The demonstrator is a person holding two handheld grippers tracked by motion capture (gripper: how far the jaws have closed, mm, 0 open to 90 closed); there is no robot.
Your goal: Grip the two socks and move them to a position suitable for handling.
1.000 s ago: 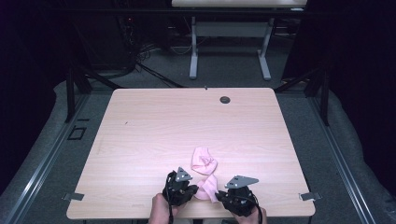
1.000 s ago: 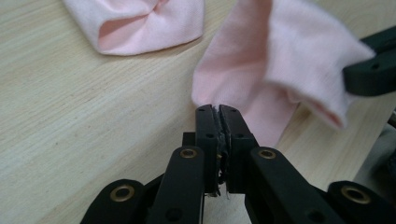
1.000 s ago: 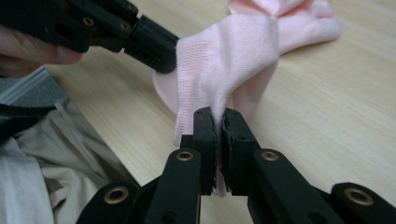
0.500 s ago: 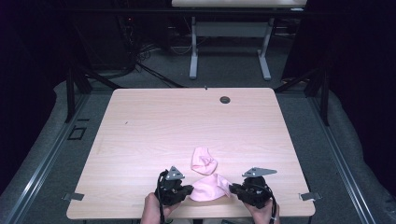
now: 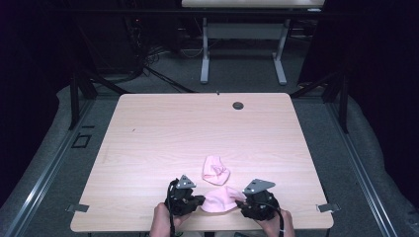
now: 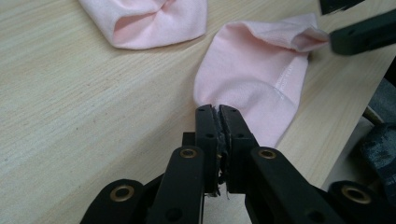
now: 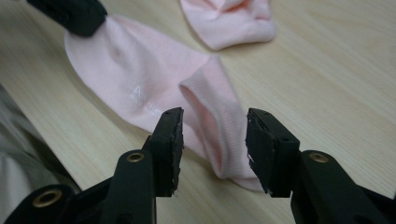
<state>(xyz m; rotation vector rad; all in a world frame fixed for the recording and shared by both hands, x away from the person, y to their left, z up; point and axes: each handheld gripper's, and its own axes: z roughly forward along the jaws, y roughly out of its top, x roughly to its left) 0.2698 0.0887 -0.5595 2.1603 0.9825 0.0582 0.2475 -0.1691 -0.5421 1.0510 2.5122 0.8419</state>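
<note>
With my left gripper point(image 6: 218, 112) clamped on the toe of the pink sock point(image 5: 221, 200) at the table's point(image 5: 163, 133) near edge, my right gripper's point(image 7: 214, 128) jaws just opening off its cuff, I'd retreat slowly to keep it flat.

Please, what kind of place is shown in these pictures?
Probably a lab or recording workspace, not a home: a bare wooden table stands on grey carpet, cables lie tangled on the floor behind it, and another table's metal legs stand beyond, with dark surroundings.

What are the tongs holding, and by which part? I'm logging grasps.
The left tongs pinch the flat pink fabric sock at its toe end. The right tongs, jaws just opened, straddle its cuff without pressing.
</note>
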